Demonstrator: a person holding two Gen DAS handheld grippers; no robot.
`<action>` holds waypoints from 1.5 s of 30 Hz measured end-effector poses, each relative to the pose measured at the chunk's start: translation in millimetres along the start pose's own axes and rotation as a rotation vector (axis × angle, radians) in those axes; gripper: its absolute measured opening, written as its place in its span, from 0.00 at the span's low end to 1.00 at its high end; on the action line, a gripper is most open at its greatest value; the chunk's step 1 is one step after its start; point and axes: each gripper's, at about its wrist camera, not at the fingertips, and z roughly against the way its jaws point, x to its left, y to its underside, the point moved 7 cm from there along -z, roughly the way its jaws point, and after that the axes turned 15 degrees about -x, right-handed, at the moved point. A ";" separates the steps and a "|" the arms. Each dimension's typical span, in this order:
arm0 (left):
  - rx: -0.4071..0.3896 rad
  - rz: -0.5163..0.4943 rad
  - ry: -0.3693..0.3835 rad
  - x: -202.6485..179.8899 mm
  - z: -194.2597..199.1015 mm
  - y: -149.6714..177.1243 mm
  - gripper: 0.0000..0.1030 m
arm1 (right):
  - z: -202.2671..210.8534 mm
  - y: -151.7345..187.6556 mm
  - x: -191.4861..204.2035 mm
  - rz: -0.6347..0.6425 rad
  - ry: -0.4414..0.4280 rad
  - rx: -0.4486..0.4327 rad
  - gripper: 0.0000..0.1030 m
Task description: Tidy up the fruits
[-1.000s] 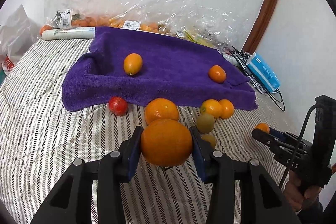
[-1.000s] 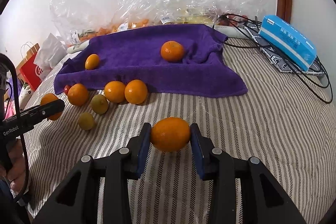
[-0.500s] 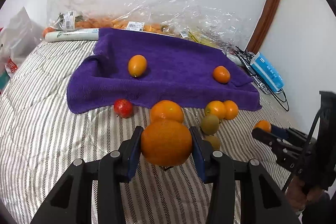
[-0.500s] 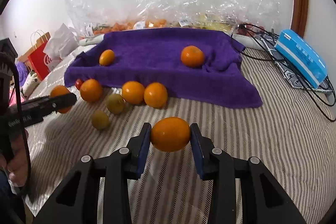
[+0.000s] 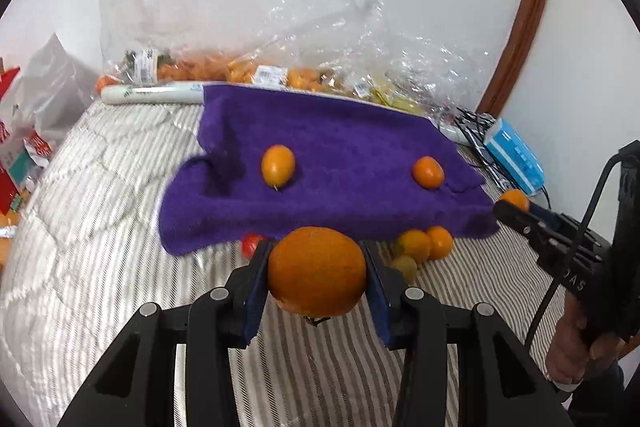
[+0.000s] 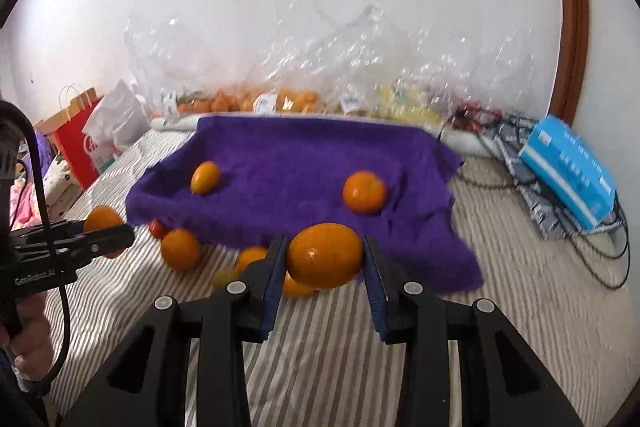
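Oranges, one clamped in each tool (image 5: 317, 273) (image 6: 323, 255), should be lowered gently onto bare purple towel (image 5: 344, 143), well apart from fruit already there.

My left gripper (image 5: 317, 277) is holding an orange (image 5: 317, 271) before the towel (image 5: 340, 147), two fruits lying on it, loose fruits (image 5: 424, 245) sitting at its near edge, my right gripper (image 6: 324, 259) holding a mandarin (image 6: 325, 255) alongside, bags (image 5: 280, 39) lying behind.

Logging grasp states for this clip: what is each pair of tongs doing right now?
Left tongs: shut on a large orange.
Right tongs: shut on a smaller oval orange.
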 end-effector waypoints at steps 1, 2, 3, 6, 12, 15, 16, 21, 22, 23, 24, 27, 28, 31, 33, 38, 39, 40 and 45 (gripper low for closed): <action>-0.010 -0.002 -0.002 1.3 -0.2 -5.6 0.41 | -1.1 -3.9 -2.1 -0.005 0.009 -0.008 0.36; -0.014 -0.006 -0.006 2.0 -1.1 -10.1 0.41 | -2.9 -8.1 -5.5 -0.015 0.014 -0.015 0.36; -0.019 -0.011 -0.013 2.9 -2.1 -14.6 0.41 | -5.5 -12.5 -7.6 -0.022 0.013 -0.020 0.36; -0.033 -0.012 -0.022 4.1 -5.9 -26.6 0.41 | -13.4 -21.1 -13.3 -0.018 0.038 -0.030 0.36; -0.055 -0.002 -0.022 6.4 -13.9 -50.3 0.41 | -26.3 -40.4 -18.3 -0.046 0.035 -0.064 0.36; -0.066 -0.004 -0.028 7.0 -18.0 -61.4 0.41 | -32.2 -49.1 -17.7 -0.053 0.033 -0.085 0.36; -0.068 -0.001 -0.026 6.9 -20.2 -63.8 0.41 | -35.2 -51.6 -17.6 -0.060 0.032 -0.086 0.36; -0.067 0.024 -0.022 9.6 -34.4 -73.2 0.41 | -51.8 -56.7 -19.1 -0.093 0.024 -0.077 0.36; -0.072 0.026 -0.027 10.4 -38.0 -75.3 0.41 | -55.1 -56.9 -20.6 -0.099 0.025 -0.076 0.36; -0.074 0.028 -0.030 11.1 -40.6 -76.5 0.41 | -57.8 -57.3 -21.4 -0.104 0.025 -0.076 0.36; -0.075 0.030 -0.032 11.8 -44.9 -77.8 0.41 | -60.9 -57.3 -22.2 -0.109 0.025 -0.078 0.36; -0.072 0.039 -0.033 14.3 -56.1 -79.1 0.41 | -68.6 -54.7 -24.8 -0.108 0.026 -0.080 0.36; -0.070 0.042 -0.034 15.0 -59.5 -78.9 0.41 | -70.3 -54.0 -25.8 -0.105 0.029 -0.080 0.36; -0.055 0.050 -0.037 16.2 -71.5 -75.9 0.41 | -77.4 -48.3 -33.6 -0.109 0.043 -0.066 0.36; -0.045 0.052 -0.038 17.2 -80.0 -71.8 0.41 | -80.1 -45.7 -40.0 -0.122 0.048 -0.061 0.36; -0.010 0.061 -0.038 20.2 -95.1 -58.1 0.41 | -84.5 -41.1 -52.7 -0.142 0.062 -0.051 0.36; -0.002 0.066 -0.041 21.6 -98.0 -55.5 0.41 | -85.3 -40.3 -53.8 -0.142 0.063 -0.048 0.36; 0.001 0.070 -0.042 22.8 -98.9 -54.5 0.41 | -85.9 -39.1 -54.8 -0.142 0.063 -0.047 0.36; -0.001 0.087 -0.043 27.6 -100.8 -51.7 0.41 | -84.5 -38.6 -57.1 -0.138 0.067 -0.053 0.36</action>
